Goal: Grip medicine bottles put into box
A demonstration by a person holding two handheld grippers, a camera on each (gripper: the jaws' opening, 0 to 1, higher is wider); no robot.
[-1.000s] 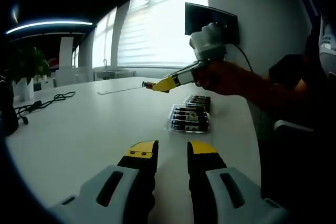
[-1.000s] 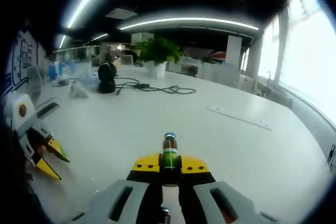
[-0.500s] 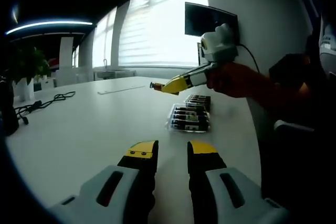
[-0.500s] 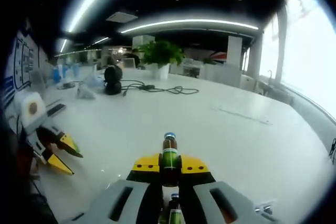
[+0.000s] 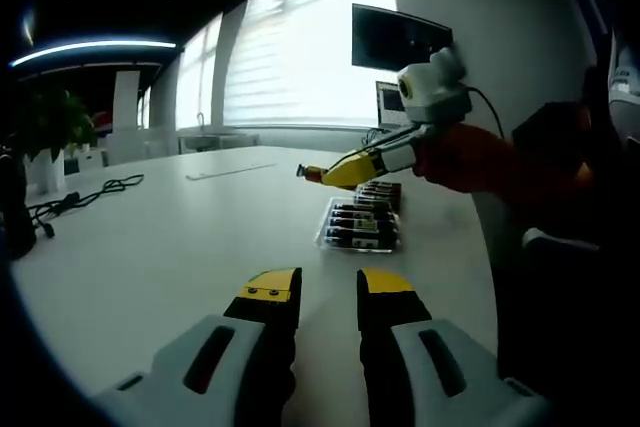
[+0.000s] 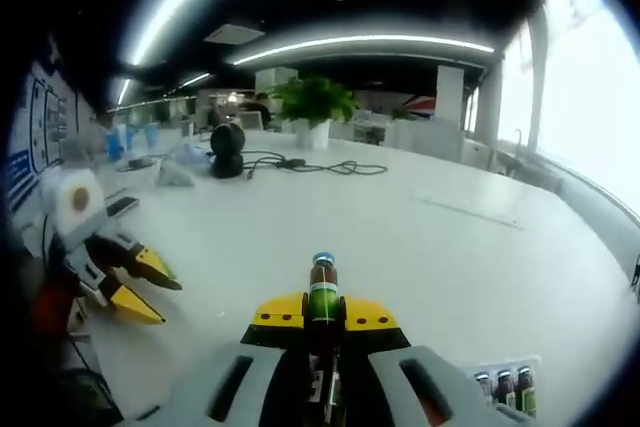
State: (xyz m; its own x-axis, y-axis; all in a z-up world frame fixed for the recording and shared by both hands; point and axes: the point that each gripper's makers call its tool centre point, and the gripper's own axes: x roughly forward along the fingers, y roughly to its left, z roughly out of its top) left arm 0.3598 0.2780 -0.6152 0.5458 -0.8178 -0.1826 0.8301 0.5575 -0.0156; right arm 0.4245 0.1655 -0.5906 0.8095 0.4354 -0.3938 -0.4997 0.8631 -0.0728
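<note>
R hand-held gripper (image 6: pixel 322 319) pinching bottle (image 6: pixel 321 290), cap fwd along jaws; L (image 5: pixel 329 288) spread.

1. Daylight pours through the tall slatted window blinds (image 5: pixel 305 42), blown out to near white in the left gripper view.
2. Long curved white ceiling light strips (image 6: pixel 360 44) glow against a dark ceiling and bend strongly with the fisheye.
3. The broad matte white table (image 5: pixel 170 247) reflects soft light without hard shadows.
4. The right side of the left gripper view sinks into murky dark.
5. Far objects look soft and slightly hazy.
</note>
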